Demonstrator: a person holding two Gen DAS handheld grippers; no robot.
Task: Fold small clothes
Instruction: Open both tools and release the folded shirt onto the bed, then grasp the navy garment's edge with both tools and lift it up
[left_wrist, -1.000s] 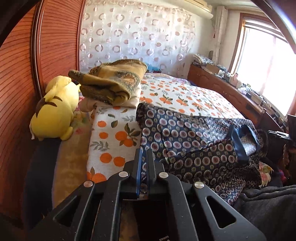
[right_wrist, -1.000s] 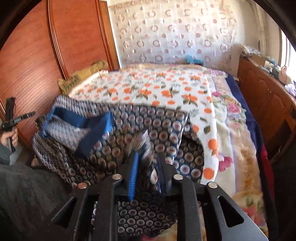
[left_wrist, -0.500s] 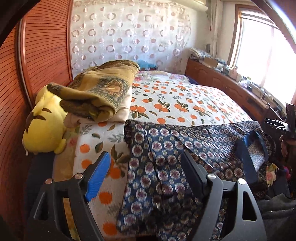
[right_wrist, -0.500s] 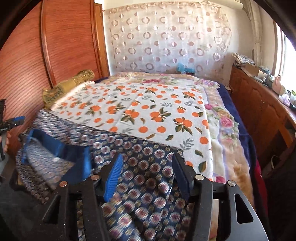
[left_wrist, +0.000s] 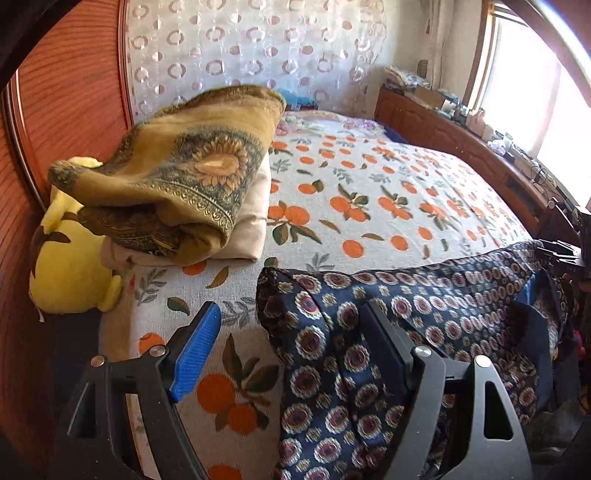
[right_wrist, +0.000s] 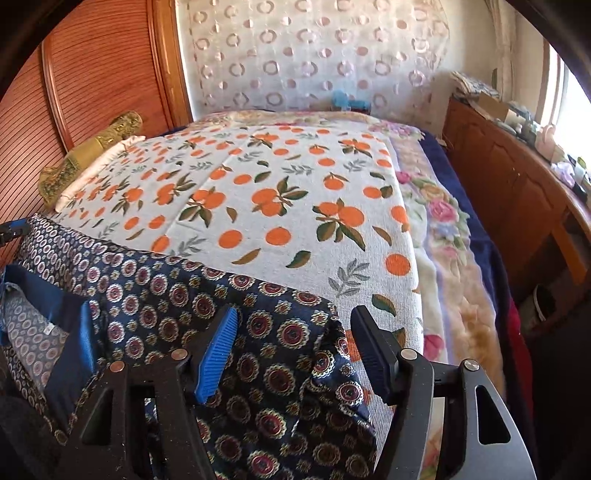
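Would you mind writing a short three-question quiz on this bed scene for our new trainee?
1. True or false: the left gripper is shut on the navy patterned garment.
2. What does the folded brown blanket partly cover? A) yellow plush toy B) a laptop C) a shoe
3. Fill in: the bed cover is printed with ____.

Key: 1 false, its fingers are spread apart; 2 A; 3 oranges.

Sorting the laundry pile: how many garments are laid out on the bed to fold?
1: a navy patterned garment spread across the near edge of the bed, between the open left gripper and right gripper. Others may be hidden.
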